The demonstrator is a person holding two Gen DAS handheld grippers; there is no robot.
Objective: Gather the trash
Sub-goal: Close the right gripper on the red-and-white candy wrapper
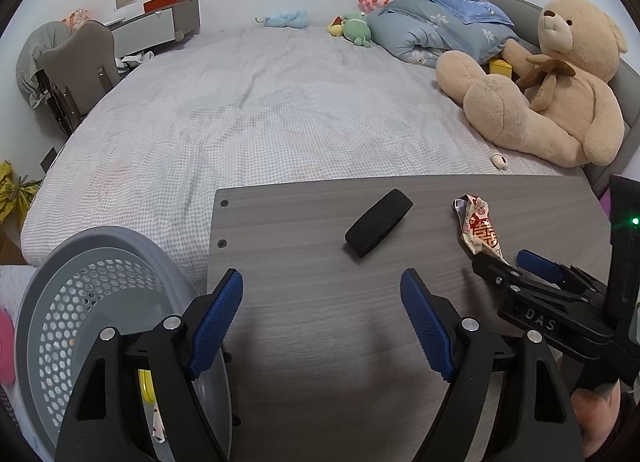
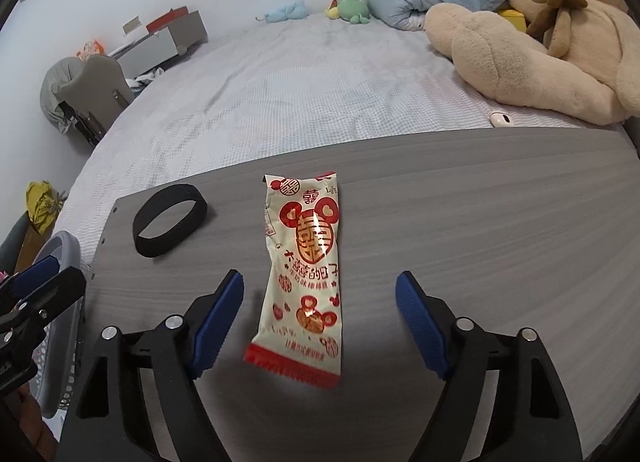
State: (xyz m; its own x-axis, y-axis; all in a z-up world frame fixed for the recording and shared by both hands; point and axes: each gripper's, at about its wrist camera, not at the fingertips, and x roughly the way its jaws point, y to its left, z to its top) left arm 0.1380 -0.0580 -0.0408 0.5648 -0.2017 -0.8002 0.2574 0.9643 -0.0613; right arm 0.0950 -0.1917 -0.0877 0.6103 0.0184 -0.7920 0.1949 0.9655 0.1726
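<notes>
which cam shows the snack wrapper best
The right wrist view: the snack wrapper lies flat on the table, whole and centred between the open right gripper fingers, print visible. The left wrist view shows it small, foreshortened at the right, its near end hidden behind the right gripper.

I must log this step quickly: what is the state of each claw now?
Left claw: open, holding nothing, over the table.
Right claw: open, empty, its fingers either side of the wrapper.

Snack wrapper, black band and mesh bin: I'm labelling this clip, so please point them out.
snack wrapper (image 2: 306, 274), right wrist view, middle of the printed face.
black band (image 2: 141, 240), right wrist view, near-left rim.
mesh bin (image 1: 60, 310), left wrist view, perforated inner wall.
</notes>
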